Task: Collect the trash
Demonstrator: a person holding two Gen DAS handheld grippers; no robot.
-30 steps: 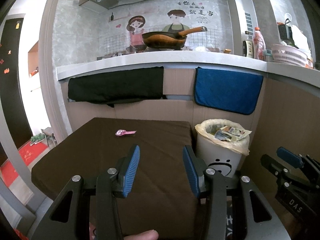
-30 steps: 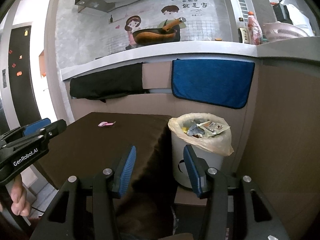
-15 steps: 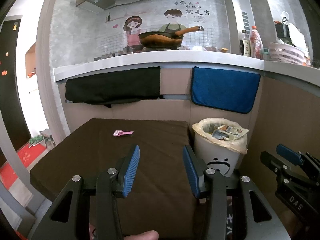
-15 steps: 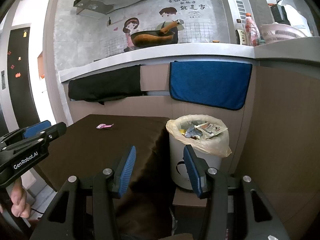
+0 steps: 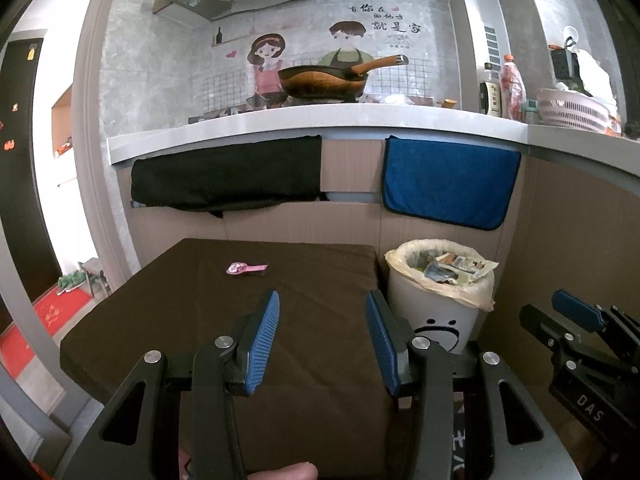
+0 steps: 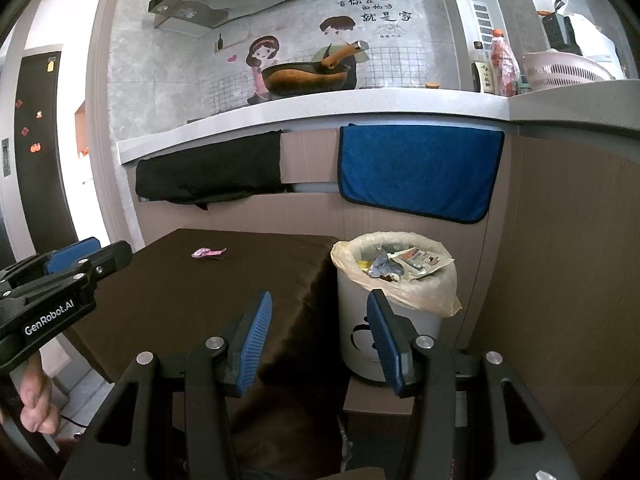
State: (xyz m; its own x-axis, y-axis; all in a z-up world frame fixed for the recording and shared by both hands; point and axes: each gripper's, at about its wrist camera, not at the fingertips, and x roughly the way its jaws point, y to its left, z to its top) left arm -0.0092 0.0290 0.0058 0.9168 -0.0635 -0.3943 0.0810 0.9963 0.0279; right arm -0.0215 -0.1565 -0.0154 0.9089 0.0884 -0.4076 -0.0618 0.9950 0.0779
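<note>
The left claw (image 5: 322, 336) hung wide and empty above the near part of the brown tabletop (image 5: 168, 320), and the right claw (image 6: 318, 336) was equally wide and empty over the tabletop's right edge. To do the pickup well, the left claw would probably need to go forward and drop low, straddling the pink wrapper (image 5: 245, 268) across its narrow width, since it looked flat and light enough to slide. The wrapper lay toward the far side of the tabletop, crumpled at one end with a thin tail. The bin (image 5: 434, 312), lined and nearly full, stood just beside the tabletop's right edge.
</note>
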